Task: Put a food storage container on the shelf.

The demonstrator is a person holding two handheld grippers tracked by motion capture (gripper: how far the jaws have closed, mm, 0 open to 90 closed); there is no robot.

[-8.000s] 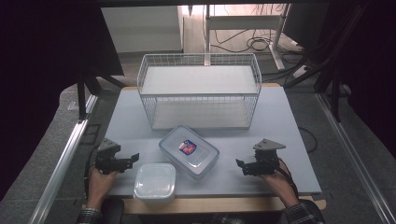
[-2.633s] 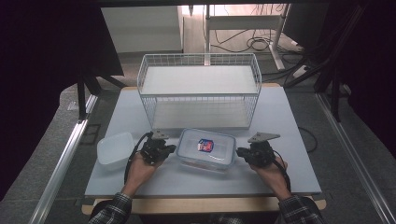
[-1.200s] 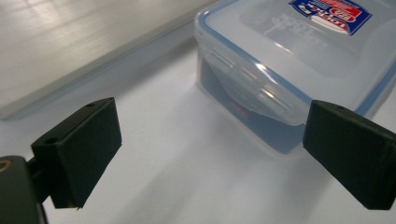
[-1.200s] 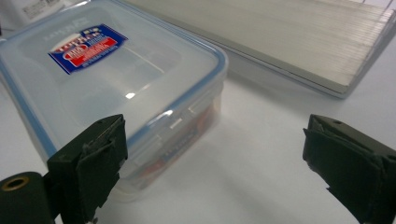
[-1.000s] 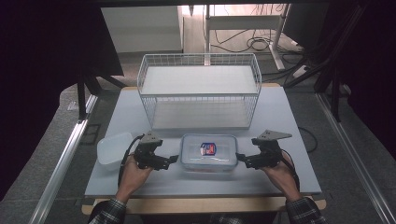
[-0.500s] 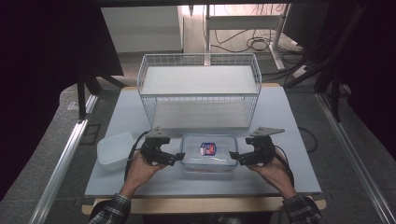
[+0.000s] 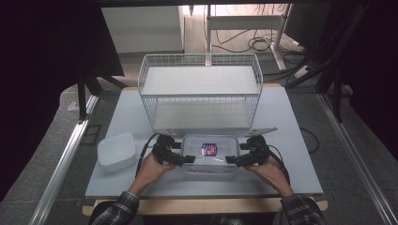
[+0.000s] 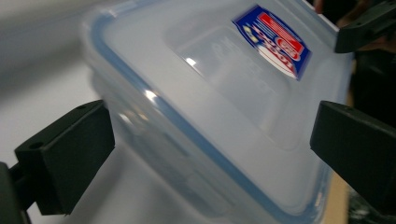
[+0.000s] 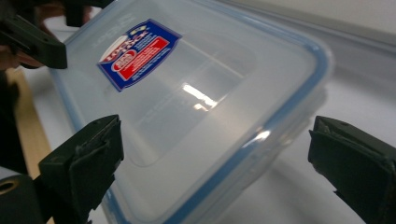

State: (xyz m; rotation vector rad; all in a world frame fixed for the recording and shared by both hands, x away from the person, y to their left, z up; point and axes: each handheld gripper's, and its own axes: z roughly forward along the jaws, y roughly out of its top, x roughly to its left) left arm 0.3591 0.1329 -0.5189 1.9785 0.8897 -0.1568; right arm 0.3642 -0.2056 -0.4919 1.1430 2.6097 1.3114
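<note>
I see box on surface, in front of wire basket, between my two hands. Left tongs wide, just been opening more, box end between jaws, not pressed. Right tongs wide too, other end between jaws, no squeeze. Box: clear plastic, blue seal round lid, red-blue sticker on top. Looks light, stiff, smooth, maybe slippery. I would grab short ends under lid rim, both sides together. Small white tub sits off to left.
</note>
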